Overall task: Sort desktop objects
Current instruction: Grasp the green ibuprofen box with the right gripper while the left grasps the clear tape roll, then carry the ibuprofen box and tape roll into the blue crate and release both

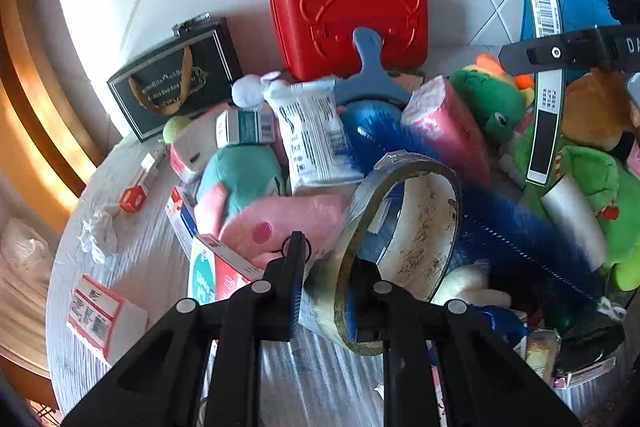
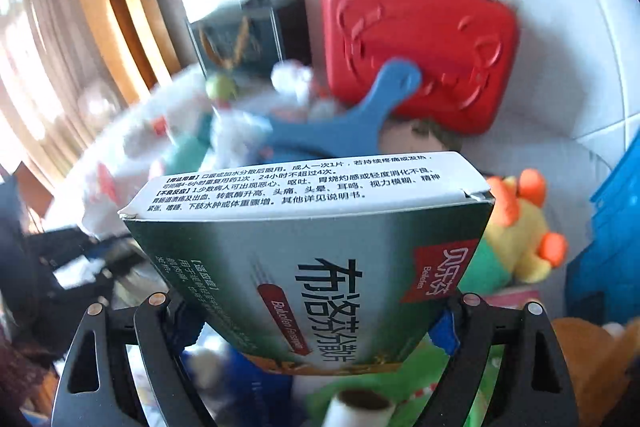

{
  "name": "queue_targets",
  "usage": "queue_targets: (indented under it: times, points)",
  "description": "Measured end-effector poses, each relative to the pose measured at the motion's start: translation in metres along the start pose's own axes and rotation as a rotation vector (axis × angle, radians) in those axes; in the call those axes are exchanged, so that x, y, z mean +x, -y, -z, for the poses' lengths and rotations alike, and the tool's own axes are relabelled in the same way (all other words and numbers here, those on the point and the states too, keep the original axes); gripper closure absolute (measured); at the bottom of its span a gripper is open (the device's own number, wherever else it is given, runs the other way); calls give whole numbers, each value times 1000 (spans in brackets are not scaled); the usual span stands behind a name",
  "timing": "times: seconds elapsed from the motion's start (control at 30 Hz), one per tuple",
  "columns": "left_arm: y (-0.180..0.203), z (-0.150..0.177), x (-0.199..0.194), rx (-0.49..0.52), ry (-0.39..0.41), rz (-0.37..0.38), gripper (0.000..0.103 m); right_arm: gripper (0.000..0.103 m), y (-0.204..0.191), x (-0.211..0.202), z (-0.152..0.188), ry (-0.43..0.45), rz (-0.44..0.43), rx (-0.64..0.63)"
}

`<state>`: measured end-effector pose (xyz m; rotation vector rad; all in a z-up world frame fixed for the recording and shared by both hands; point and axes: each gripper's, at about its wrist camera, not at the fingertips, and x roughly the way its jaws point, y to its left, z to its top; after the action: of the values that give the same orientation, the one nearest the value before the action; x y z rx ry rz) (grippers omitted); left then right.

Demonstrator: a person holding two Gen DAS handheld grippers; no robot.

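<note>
My left gripper (image 1: 326, 287) is shut on the wall of a clear tape roll (image 1: 404, 227) and holds it above the pile. My right gripper (image 2: 316, 311) is shut on a green and white medicine box (image 2: 312, 259), held up in front of its camera. That box also shows at the upper right of the left wrist view (image 1: 544, 75), with the right gripper's black finger (image 1: 568, 53) across it. Below lies a heap of plush toys, packets and boxes on a white cloth (image 1: 136, 259).
A red toy suitcase (image 1: 348, 7) and a black gift box (image 1: 176, 83) stand at the back. A blue brush (image 1: 460, 195), pink tissue pack (image 1: 452, 131), green plush (image 1: 492, 99), blue crate (image 2: 608, 247) and small boxes (image 1: 104, 315) lie around.
</note>
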<state>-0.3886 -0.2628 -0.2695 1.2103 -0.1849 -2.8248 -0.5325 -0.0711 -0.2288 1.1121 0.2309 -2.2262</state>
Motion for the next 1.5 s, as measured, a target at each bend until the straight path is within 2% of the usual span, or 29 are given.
queue_targets:
  times: [0.1,0.23,0.3,0.37,0.57,0.63,0.73,0.8,0.9,0.97,1.0,1.07,1.1,1.13,1.2,1.27,1.37,1.5]
  points:
    - [3,-14,-38,14,78,9,86,15,-1,-41,-4,76,-43,51]
    - [22,-41,-93,80,196,64,86,15,-1,-117,-2,185,-82,144]
    - [40,-60,-120,131,263,116,86,15,3,-162,3,241,-81,200]
    - [65,-82,-143,179,314,198,86,15,9,-209,13,295,-60,246]
    - [172,-149,-211,339,470,439,86,15,40,-373,59,498,135,369]
    - [210,-169,-226,378,486,513,86,15,56,-424,78,551,238,407]
    - [269,-201,-233,423,445,592,86,15,89,-477,102,576,375,465]
    - [312,-219,-236,453,426,615,86,15,121,-498,117,563,422,523]
    - [364,-245,-236,470,373,654,86,15,165,-509,135,517,446,594]
    - [394,-259,-235,477,332,650,79,14,188,-511,141,484,460,616]
    - [409,-264,-236,476,321,642,74,14,201,-511,144,464,461,637]
    - [427,-273,-235,465,307,617,38,11,223,-508,148,432,440,669]
    - [432,-274,-239,445,328,595,31,10,234,-508,149,420,436,691]
    - [434,-277,-243,428,351,590,19,9,239,-516,155,418,433,707]
    - [439,-279,-251,399,375,586,14,8,248,-520,160,434,419,711]
    - [435,-283,-254,377,393,575,4,8,254,-527,163,455,409,713]
    - [434,-287,-253,346,399,551,3,7,268,-530,165,482,384,711]
    - [425,-280,-252,313,413,509,3,7,263,-532,164,505,358,677]
